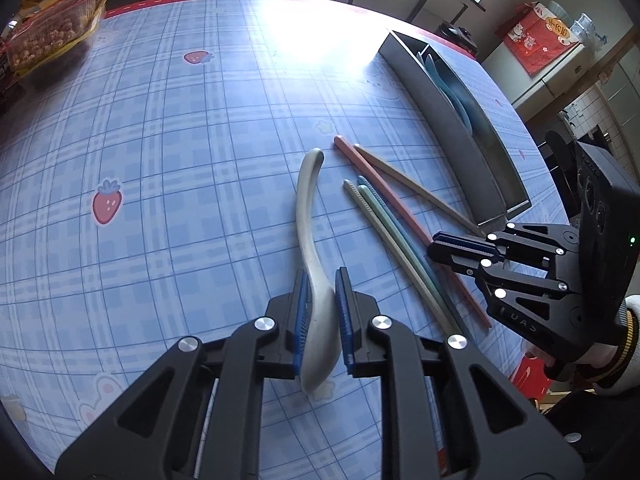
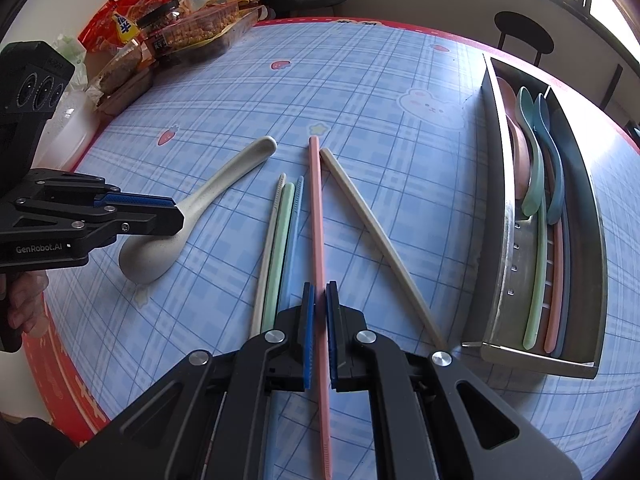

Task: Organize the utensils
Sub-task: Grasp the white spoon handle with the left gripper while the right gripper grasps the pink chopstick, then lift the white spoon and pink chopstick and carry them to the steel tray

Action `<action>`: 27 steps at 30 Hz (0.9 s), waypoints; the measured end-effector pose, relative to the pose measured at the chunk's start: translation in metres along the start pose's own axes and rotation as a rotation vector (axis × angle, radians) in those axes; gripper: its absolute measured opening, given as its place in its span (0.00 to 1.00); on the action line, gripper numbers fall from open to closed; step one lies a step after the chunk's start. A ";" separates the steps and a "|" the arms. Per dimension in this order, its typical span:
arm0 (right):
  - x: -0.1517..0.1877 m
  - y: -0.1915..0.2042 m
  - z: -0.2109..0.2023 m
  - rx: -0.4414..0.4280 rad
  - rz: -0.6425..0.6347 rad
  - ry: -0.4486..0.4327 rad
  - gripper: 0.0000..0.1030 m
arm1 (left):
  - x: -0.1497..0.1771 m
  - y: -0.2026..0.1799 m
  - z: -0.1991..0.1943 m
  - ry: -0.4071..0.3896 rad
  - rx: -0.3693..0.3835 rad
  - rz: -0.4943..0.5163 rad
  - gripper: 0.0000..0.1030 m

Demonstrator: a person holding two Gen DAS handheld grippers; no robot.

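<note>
A beige spoon (image 1: 307, 208) lies on the blue checked tablecloth; it also shows in the right wrist view (image 2: 224, 184). My left gripper (image 1: 322, 280) is shut on the spoon's neck near the bowl, and shows from the side in the right wrist view (image 2: 176, 216). My right gripper (image 2: 320, 292) is shut on a pink chopstick (image 2: 317, 216), which lies on the cloth. It shows in the left wrist view (image 1: 436, 244). Beside it lie green (image 2: 276, 248), blue (image 2: 292, 240) and beige chopsticks (image 2: 376, 240).
A metal utensil tray (image 2: 500, 264) at the right holds pink, green and blue spoons (image 2: 536, 160); it shows in the left wrist view (image 1: 448, 128). Snack packets and boxes (image 2: 172, 32) stand at the table's far left. The table's red edge is near.
</note>
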State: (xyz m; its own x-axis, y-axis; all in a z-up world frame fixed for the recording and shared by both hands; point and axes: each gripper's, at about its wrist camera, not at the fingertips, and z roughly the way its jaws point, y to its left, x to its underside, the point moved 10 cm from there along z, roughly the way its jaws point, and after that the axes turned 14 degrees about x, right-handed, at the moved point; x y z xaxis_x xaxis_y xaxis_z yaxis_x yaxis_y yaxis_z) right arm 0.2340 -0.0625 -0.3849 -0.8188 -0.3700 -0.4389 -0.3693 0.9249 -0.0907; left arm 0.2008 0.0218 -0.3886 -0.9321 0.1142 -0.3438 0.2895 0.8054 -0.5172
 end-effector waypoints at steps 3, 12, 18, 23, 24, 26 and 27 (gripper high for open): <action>0.000 -0.001 0.000 -0.003 0.000 -0.002 0.06 | -0.004 -0.001 0.008 0.013 0.006 0.001 0.18; -0.001 -0.001 0.001 -0.007 0.000 -0.010 0.06 | -0.014 0.004 0.028 0.013 -0.024 -0.018 0.18; 0.000 0.000 0.000 0.008 -0.007 -0.023 0.06 | -0.012 0.010 0.025 -0.038 0.010 -0.069 0.19; 0.001 0.001 0.000 0.020 -0.014 -0.026 0.06 | -0.009 0.010 0.025 -0.066 -0.017 -0.062 0.19; 0.001 0.002 0.000 0.025 -0.019 -0.026 0.06 | -0.008 0.011 0.024 -0.072 -0.018 -0.068 0.19; 0.001 0.002 0.000 0.027 -0.021 -0.021 0.06 | -0.006 0.011 0.023 -0.086 -0.014 -0.081 0.18; 0.002 0.001 0.000 0.023 -0.016 -0.015 0.06 | -0.006 0.012 0.022 -0.090 -0.010 -0.090 0.18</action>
State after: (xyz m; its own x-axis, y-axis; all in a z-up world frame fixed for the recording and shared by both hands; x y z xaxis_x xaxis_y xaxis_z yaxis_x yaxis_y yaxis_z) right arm 0.2322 -0.0620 -0.3856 -0.8060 -0.3837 -0.4507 -0.3723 0.9206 -0.1180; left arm 0.2145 0.0179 -0.4100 -0.9307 -0.0107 -0.3658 0.2034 0.8159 -0.5413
